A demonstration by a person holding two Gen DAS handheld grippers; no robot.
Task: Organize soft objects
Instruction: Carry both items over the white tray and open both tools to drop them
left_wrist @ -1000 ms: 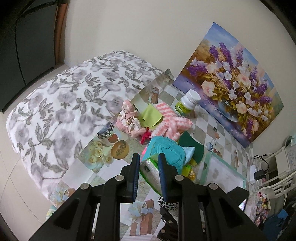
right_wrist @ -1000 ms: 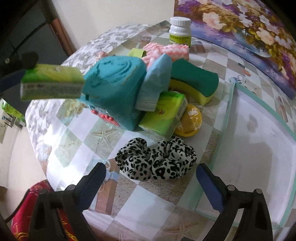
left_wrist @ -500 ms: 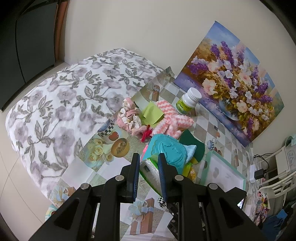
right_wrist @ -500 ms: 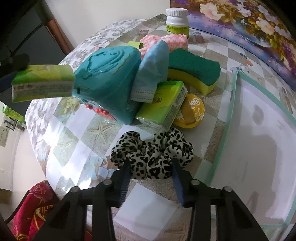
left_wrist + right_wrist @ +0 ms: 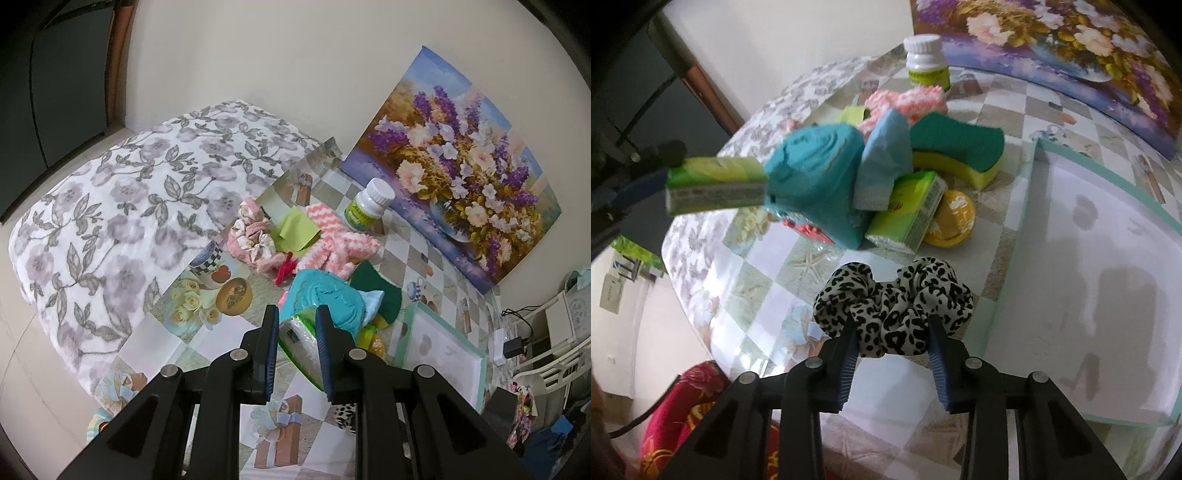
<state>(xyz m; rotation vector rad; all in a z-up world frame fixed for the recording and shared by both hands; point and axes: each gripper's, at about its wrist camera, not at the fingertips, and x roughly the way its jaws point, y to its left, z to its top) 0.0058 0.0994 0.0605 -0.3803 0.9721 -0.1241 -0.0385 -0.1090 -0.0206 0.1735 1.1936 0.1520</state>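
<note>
**Both grippers loaded, tray to the right**

The worktop (image 5: pixel 746 295) carries a checked, picture-printed cover, with a flowered bed (image 5: pixel 122 206) beyond its far edge and a flower painting (image 5: pixel 458 162) leaning on the wall. At the worktop's right side lies a shallow white tray (image 5: pixel 1027 295) with a pale green rim, nothing visible in it.

Left of the tray sits the pile: a teal cloth (image 5: pixel 816 184), a green-and-yellow sponge (image 5: pixel 956 147), a pale blue mask (image 5: pixel 882 162), a pink knit piece (image 5: pixel 332 240), a green tissue pack (image 5: pixel 908 218) lying on the worktop, a yellow lid (image 5: pixel 955 218) and a pill bottle (image 5: pixel 925 62).

The right gripper (image 5: pixel 892 332) has its jaws pinched on the near edge of a leopard scrunchie (image 5: pixel 894 295); its long axis runs left to right across the jaws, and whether it has left the worktop I cannot tell. The tray rim is just beside the scrunchie's right end, so this gripper is the nearer one and likely needs only a short sideways carry.

The left gripper (image 5: pixel 295 332) clamps a second tissue pack (image 5: pixel 301 341), held in the air above the worktop's left part, long axis along the jaws. The pile lies between it and the tray.
</note>
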